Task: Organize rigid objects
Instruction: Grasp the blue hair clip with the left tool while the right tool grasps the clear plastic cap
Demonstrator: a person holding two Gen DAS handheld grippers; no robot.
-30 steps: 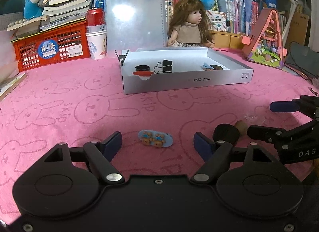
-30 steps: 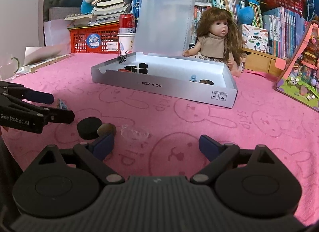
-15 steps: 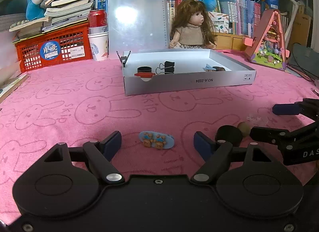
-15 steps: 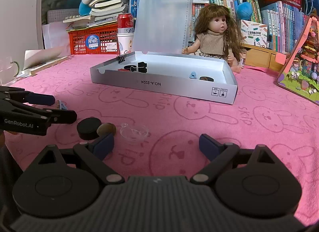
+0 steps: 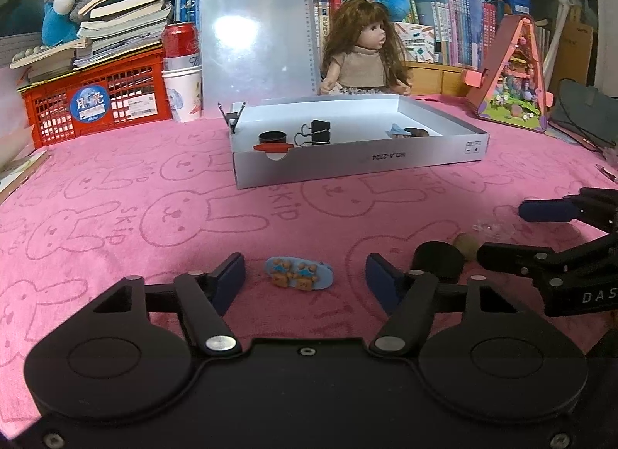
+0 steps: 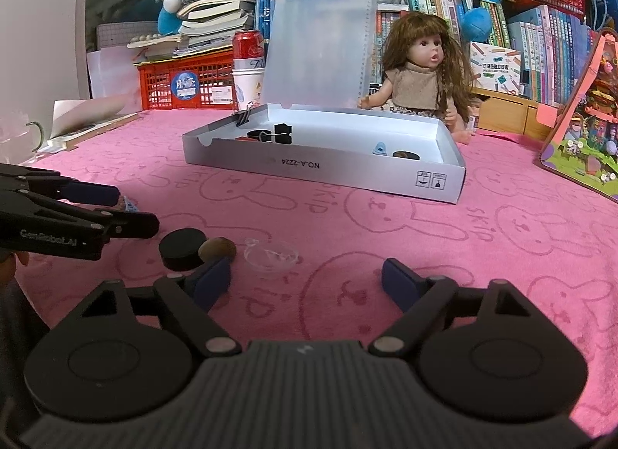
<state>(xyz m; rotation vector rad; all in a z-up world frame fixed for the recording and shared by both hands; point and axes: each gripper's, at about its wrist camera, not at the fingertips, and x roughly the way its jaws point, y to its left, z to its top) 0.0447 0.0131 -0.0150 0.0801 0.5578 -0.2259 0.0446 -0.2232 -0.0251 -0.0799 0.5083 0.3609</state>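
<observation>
A blue oval hair clip with two small bears lies on the pink cloth between the tips of my open left gripper. A black round puck, a brown nut-like ball and a clear plastic piece lie to its right. My right gripper is open and empty, with the clear piece just ahead of it. The open white box holds a black ring, a binder clip and small items.
A doll sits behind the box. A red crate, a cup with a red can, book stacks and a pink toy house line the back. Papers lie at the left edge.
Both grippers have edged slightly forward and lower toward the cloth; the objects have not moved. Both stay open.
</observation>
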